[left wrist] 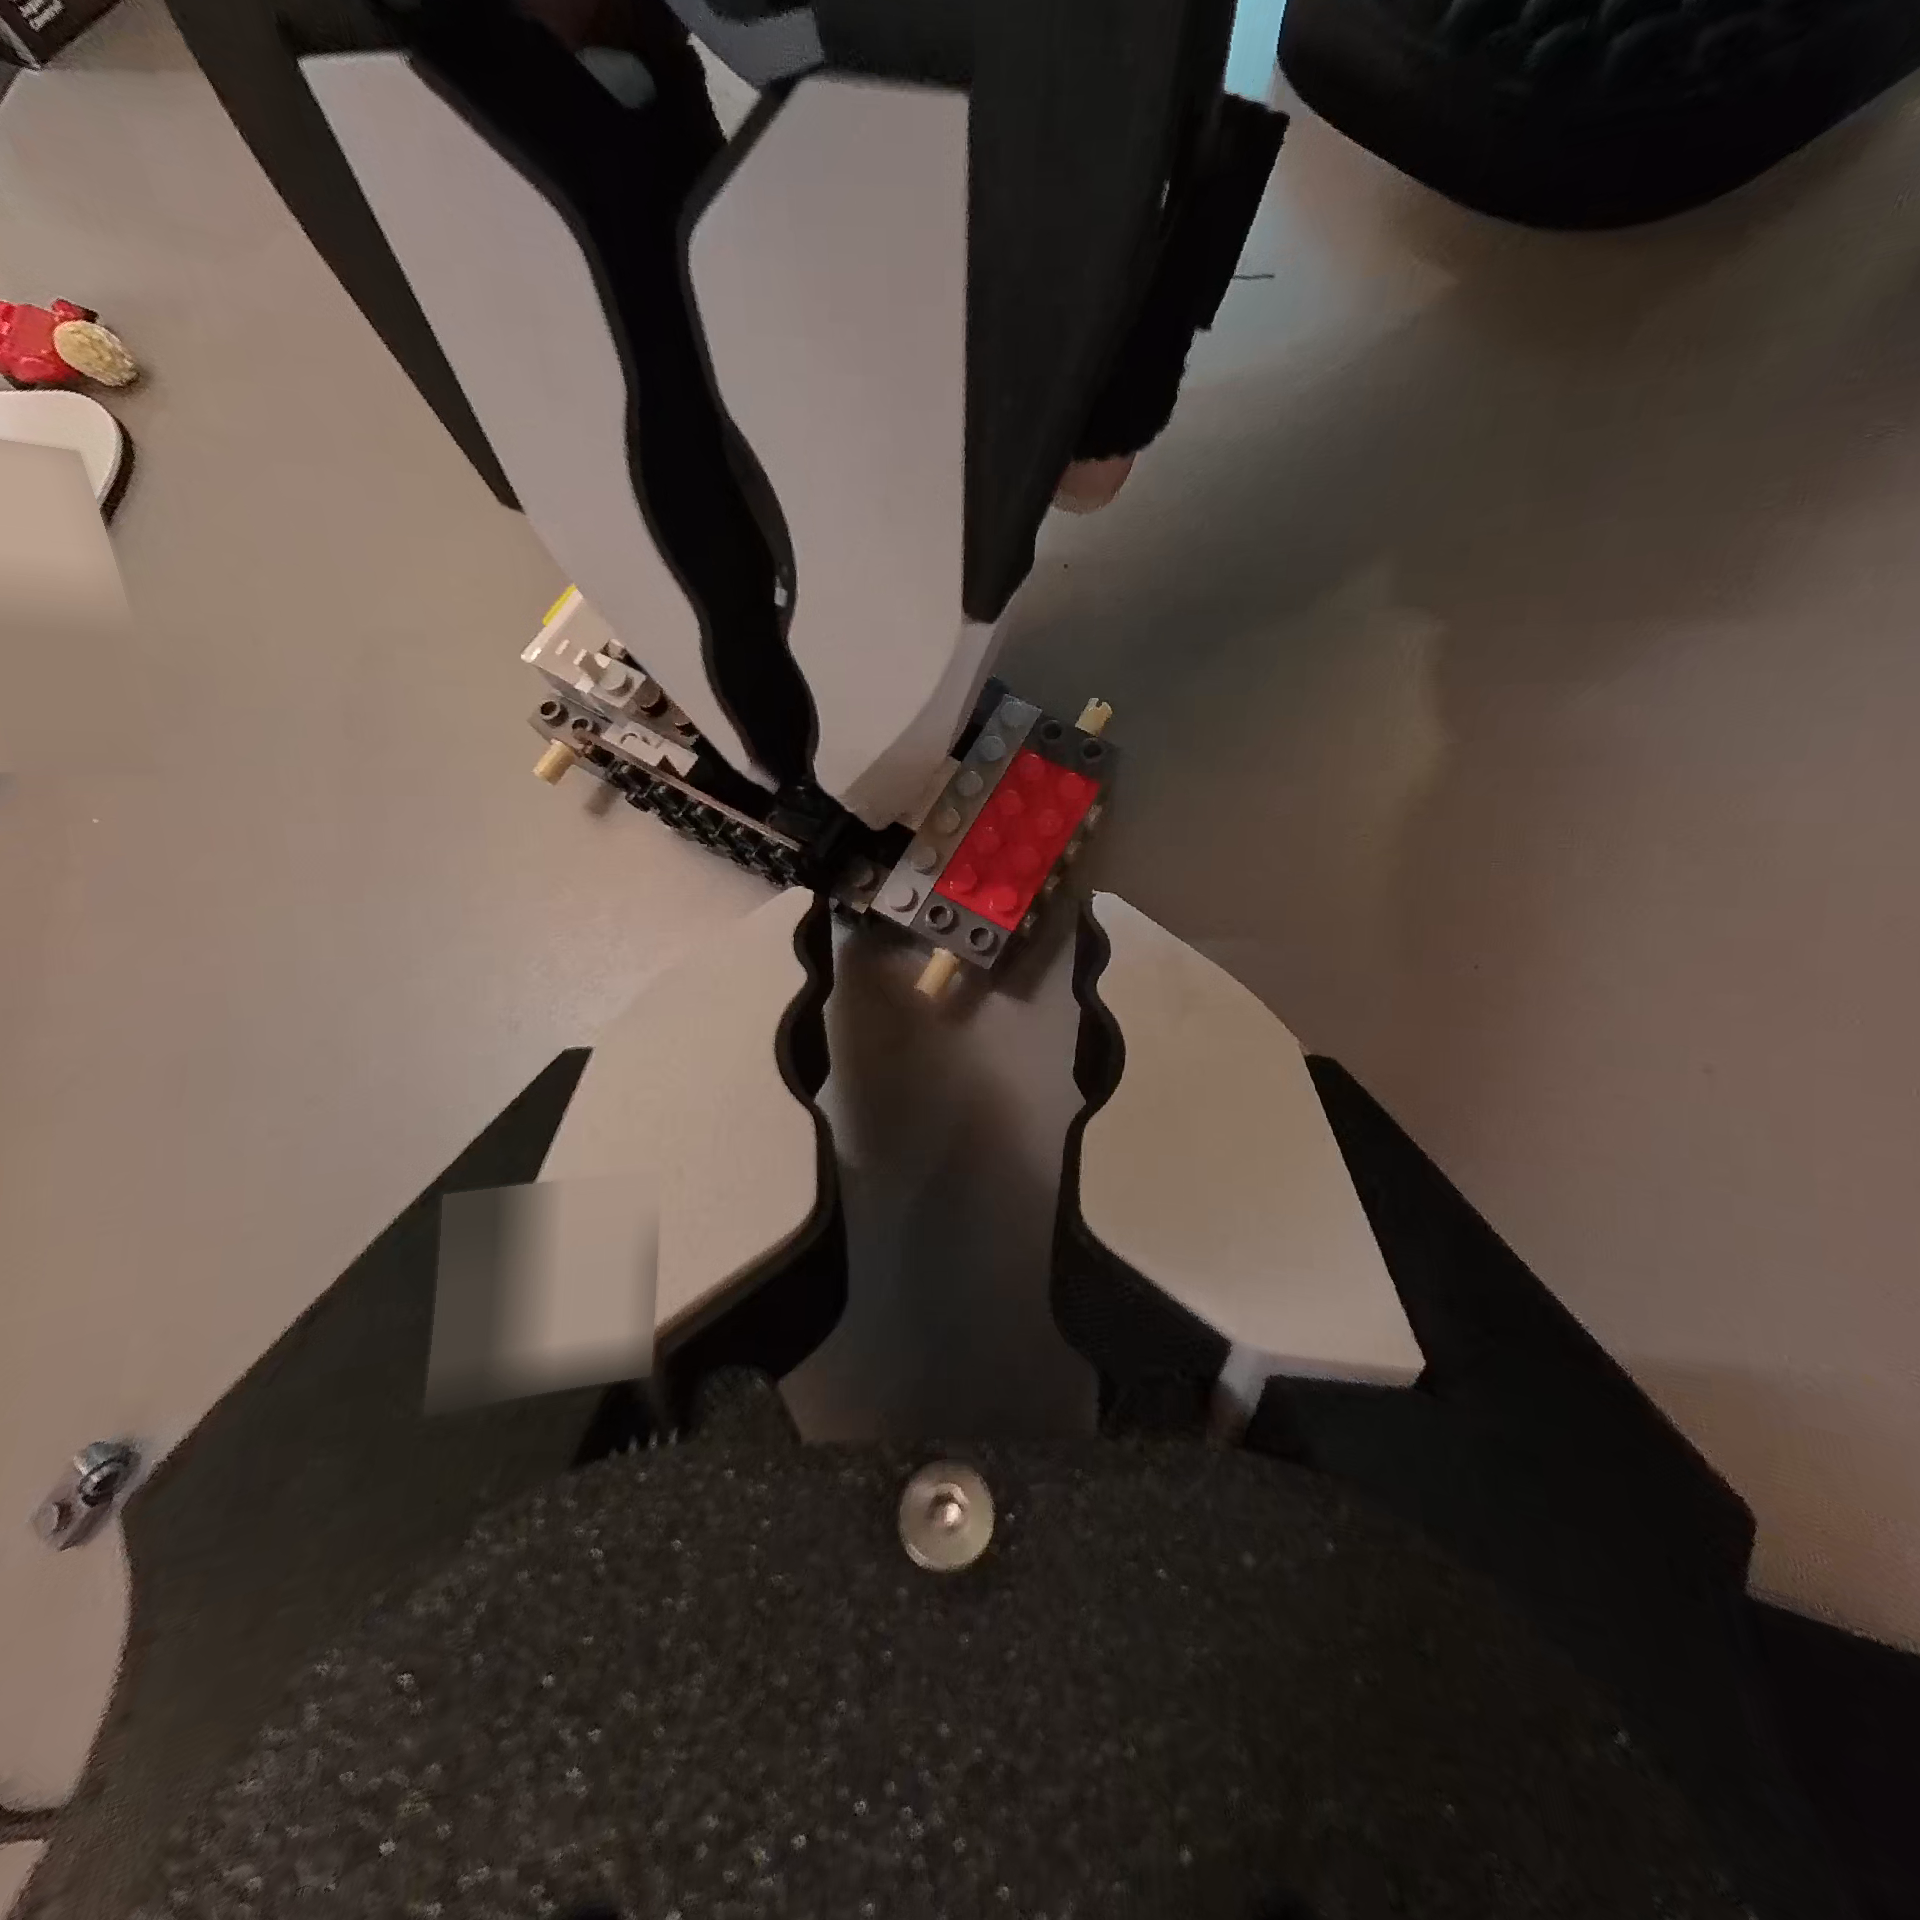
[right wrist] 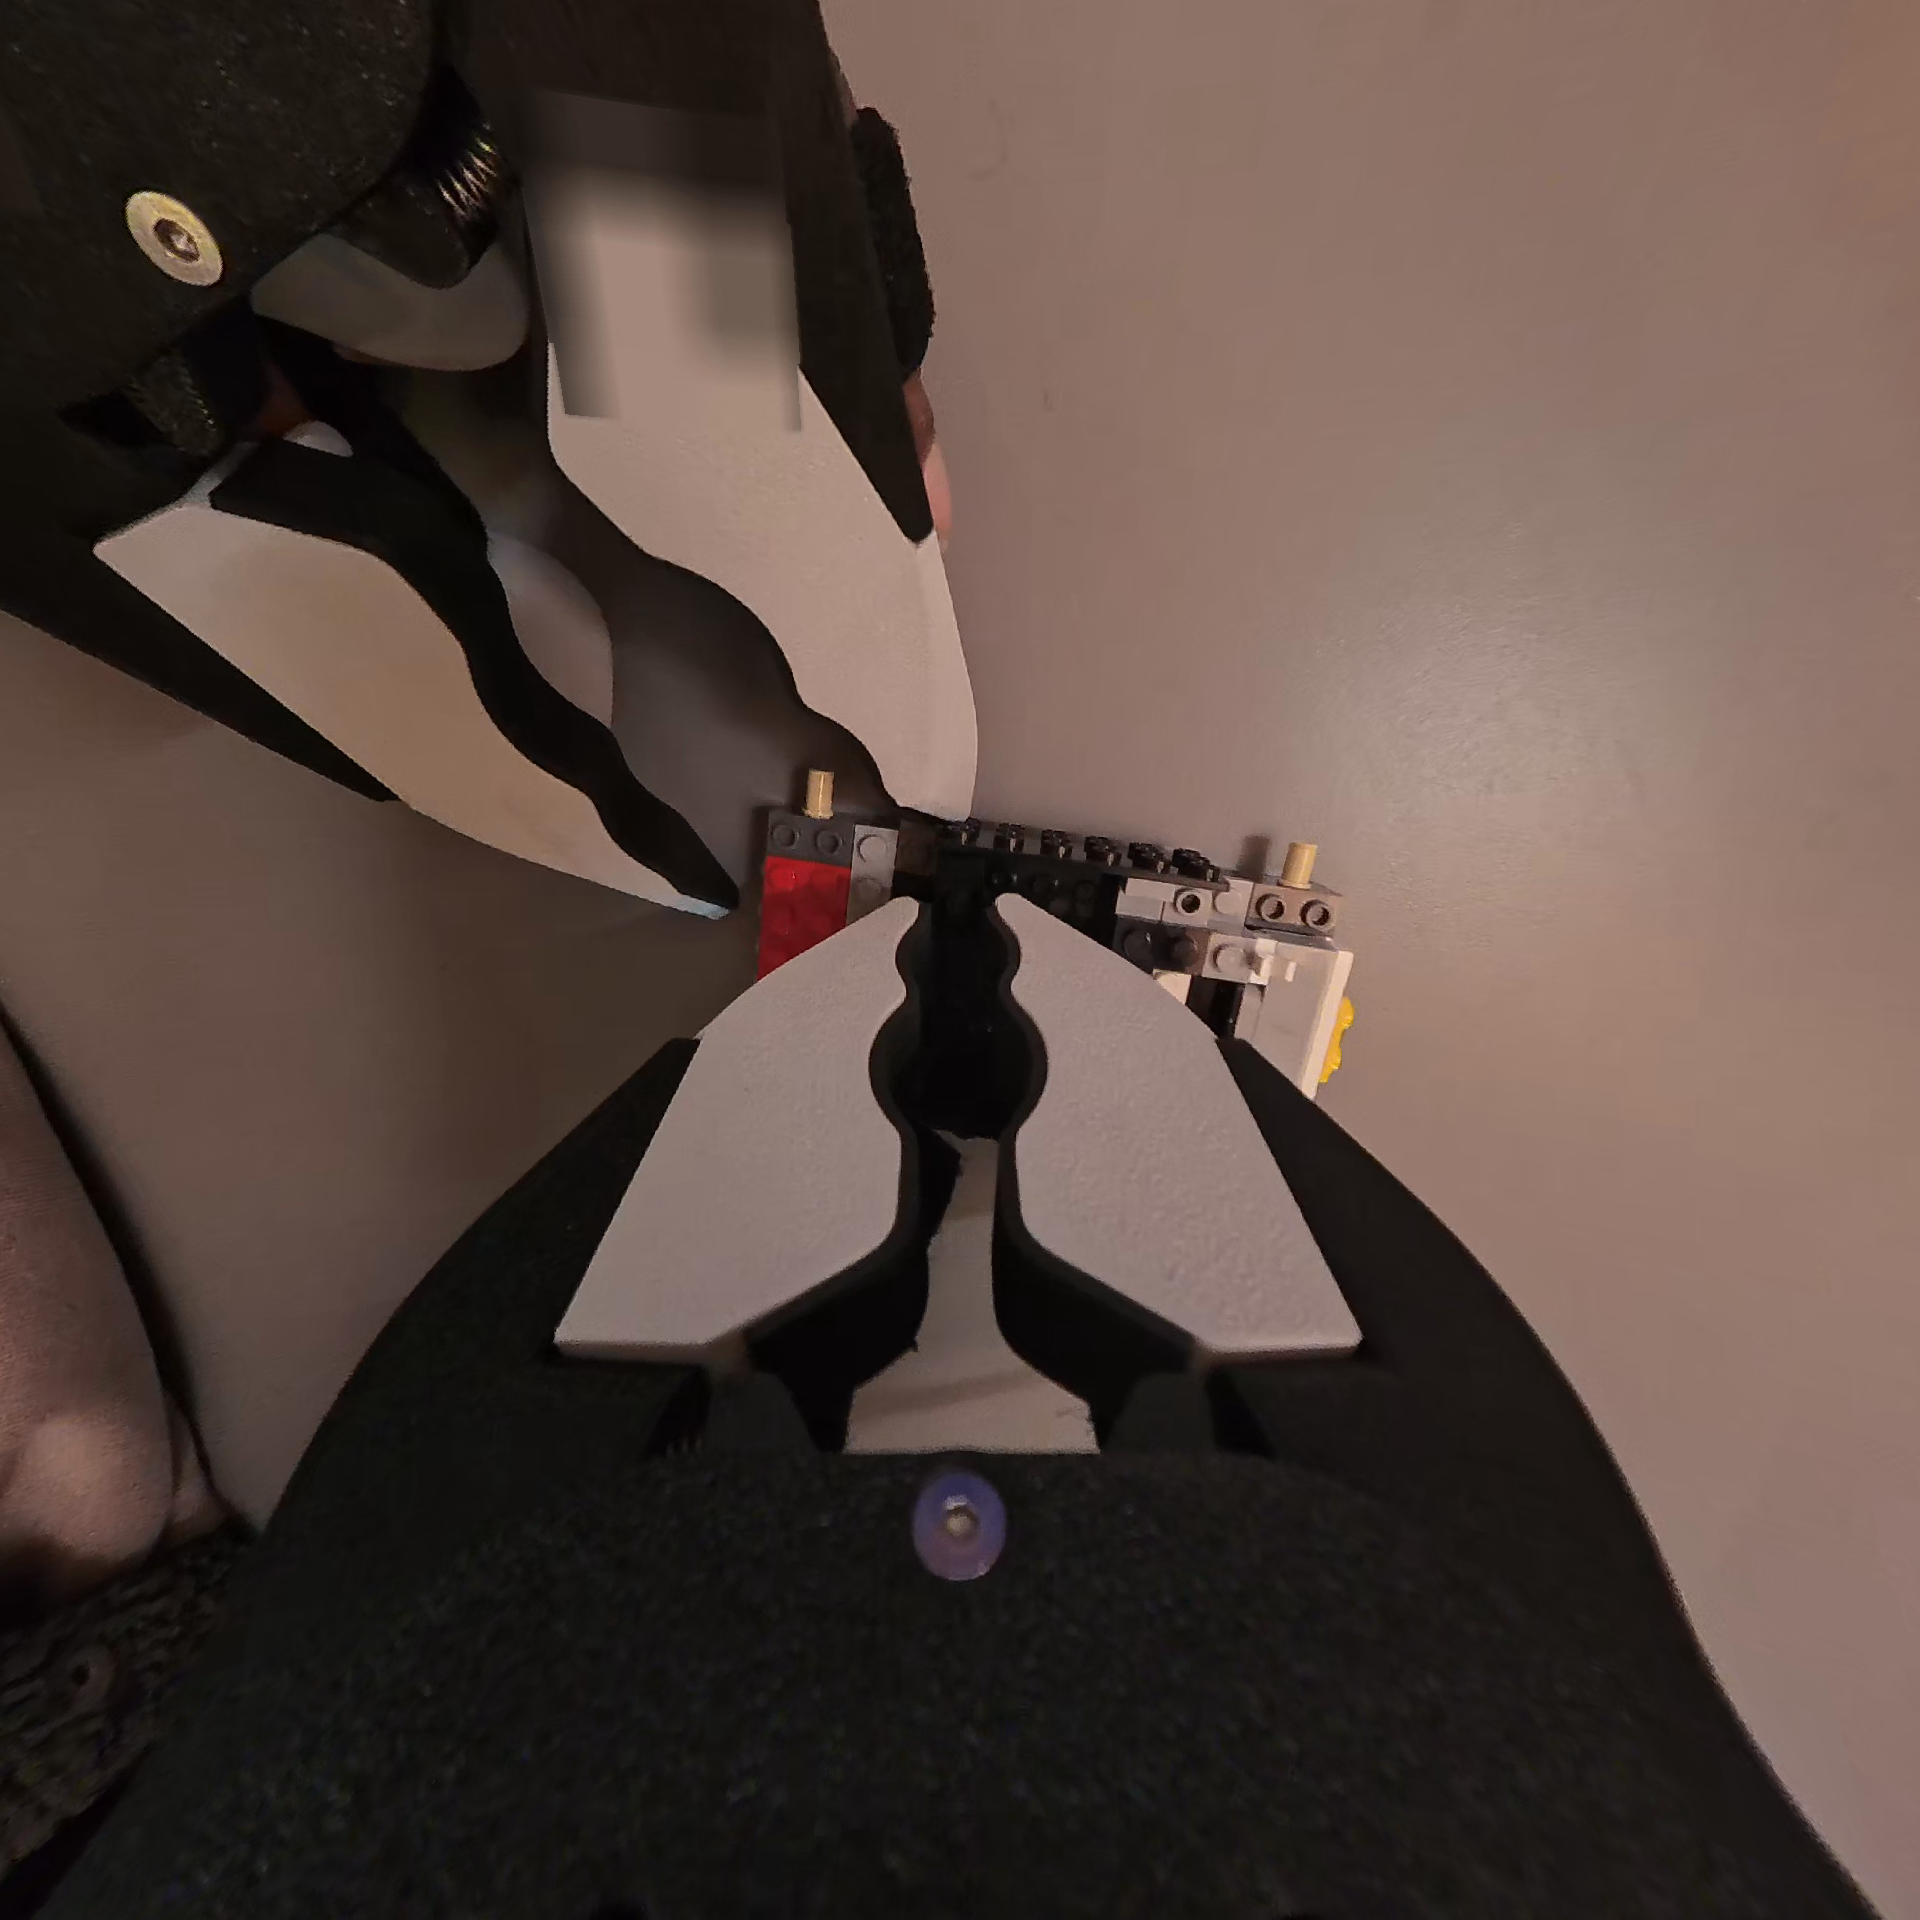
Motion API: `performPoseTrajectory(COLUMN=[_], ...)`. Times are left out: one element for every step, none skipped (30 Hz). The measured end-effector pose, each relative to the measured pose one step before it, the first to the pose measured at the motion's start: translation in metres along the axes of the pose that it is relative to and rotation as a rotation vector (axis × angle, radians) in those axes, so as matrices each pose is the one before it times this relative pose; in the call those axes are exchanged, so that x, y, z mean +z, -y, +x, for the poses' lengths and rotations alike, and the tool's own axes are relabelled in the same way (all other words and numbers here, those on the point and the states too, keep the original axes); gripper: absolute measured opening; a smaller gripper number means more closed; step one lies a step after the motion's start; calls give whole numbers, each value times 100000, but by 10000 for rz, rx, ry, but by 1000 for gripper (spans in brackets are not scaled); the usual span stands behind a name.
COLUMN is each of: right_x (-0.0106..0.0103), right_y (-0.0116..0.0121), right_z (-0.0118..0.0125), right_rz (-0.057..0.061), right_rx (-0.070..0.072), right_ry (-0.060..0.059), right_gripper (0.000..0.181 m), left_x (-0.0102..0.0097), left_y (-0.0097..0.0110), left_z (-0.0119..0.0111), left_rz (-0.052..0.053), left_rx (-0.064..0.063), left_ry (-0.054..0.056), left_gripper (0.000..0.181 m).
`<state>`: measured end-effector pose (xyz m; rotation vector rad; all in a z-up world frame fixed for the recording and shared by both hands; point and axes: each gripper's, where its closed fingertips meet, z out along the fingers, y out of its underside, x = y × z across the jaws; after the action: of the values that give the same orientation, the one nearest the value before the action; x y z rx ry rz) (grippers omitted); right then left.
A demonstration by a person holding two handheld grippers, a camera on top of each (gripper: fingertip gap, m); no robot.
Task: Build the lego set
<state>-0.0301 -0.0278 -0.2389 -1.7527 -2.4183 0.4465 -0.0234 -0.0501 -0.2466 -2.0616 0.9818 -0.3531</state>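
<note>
In the left wrist view, the left gripper, with pale grey fingers edged in black, fills the lower frame with its jaws spread apart. Just beyond its tips, at frame centre, the partly built lego model of black, grey and red bricks lies on the smooth grey table; its red end sits at the jaw opening. From the upper frame the right gripper reaches down, jaws pinched onto a small black lego piece on the model's black middle. A red and tan object sits far left.

In the right wrist view, the model spans mid-frame, just past the tips.
</note>
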Motion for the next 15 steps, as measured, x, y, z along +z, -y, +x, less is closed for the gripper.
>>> performPoseTrajectory(right_x=[36,17,13,12,23,28,12,13,13,-3,-12,-40,-49,-68,-67], right_y=[16,23,33,30,6,-3,6,8,4,7,-5,-4,16,24,26], right_z=[-11,9,1,-22,-16,1,3,9,-6,-6,12,2,7,31,30], right_rz=[-6,-1,9,2,-2,-13,0,4,6,15,3,11,30,36,38], right_rx=[-8,-9,-10,-17,-15,-9,-3,1,-9,-11,-3,-9,-3,7,4], right_ry=[8,7,3,9,10,-3,3,3,10,-2,-4,1,-3,-13,-11], right_gripper=[8,8,8,8,8,9,9,8,8,9,9,10,10,10,10], left_x=[9,-1,6,4,5,-1,5,1,6,0,1,-3,-9,-2,-5], left_y=[-6,-1,-10,3,-10,-1,4,-14,4,-1,2,0,8,0,-4], left_z=[21,7,-8,7,1,-1,10,-4,-5,1,-3,-4,-6,-1,0], left_rz=[-4,-1,-1,-2,-2,-1,-1,-1,0,0,2,4,4,4,1], left_rx=[6,-3,-3,2,2,0,0,-2,-2,-1,-2,-3,-3,-5,-5], left_ry=[-3,-4,-3,-1,-1,1,-2,0,-1,0,3,0,1,-1,-2], left_gripper=[44,44,44,44,44,44,44,44,44,44,44,43,43,43,43])
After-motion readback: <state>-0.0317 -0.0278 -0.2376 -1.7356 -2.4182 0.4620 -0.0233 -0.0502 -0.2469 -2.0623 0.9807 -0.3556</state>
